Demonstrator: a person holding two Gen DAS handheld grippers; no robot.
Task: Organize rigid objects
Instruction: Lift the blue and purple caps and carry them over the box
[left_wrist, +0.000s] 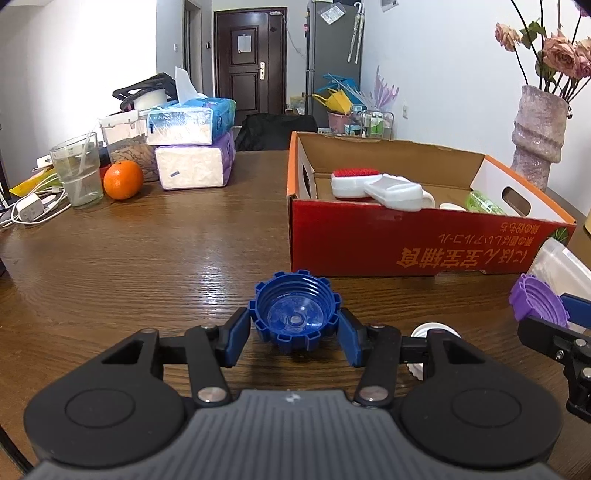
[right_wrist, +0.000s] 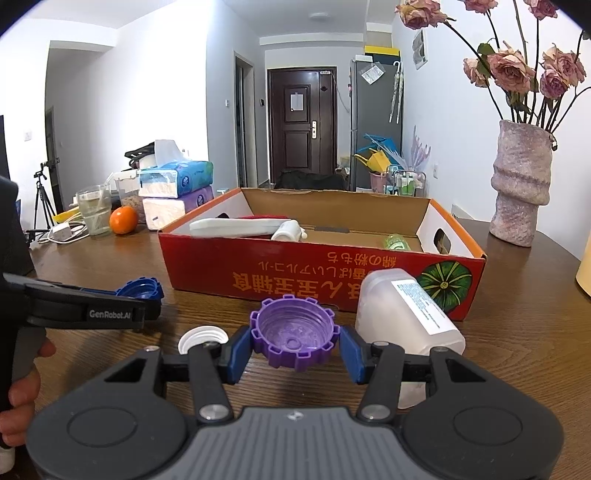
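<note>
My left gripper (left_wrist: 294, 334) is shut on a blue toothed bottle cap (left_wrist: 294, 308), held just above the wooden table (left_wrist: 147, 258); the cap also shows in the right wrist view (right_wrist: 142, 288). My right gripper (right_wrist: 294, 350) is shut on a purple toothed cap (right_wrist: 294, 332), which also shows in the left wrist view (left_wrist: 539, 299). A red-orange cardboard box (right_wrist: 314, 280) stands ahead of both grippers and holds a red-and-white brush (left_wrist: 354, 181), a white bottle (left_wrist: 399, 192) and a green item (left_wrist: 484, 203).
A white cap (right_wrist: 203, 338) lies on the table between the grippers. A translucent plastic jar (right_wrist: 406, 317) lies on its side by the box front. Tissue packs (left_wrist: 192, 147), an orange (left_wrist: 123, 180), a glass (left_wrist: 77, 170) and cables sit far left. A vase (right_wrist: 521, 188) stands right.
</note>
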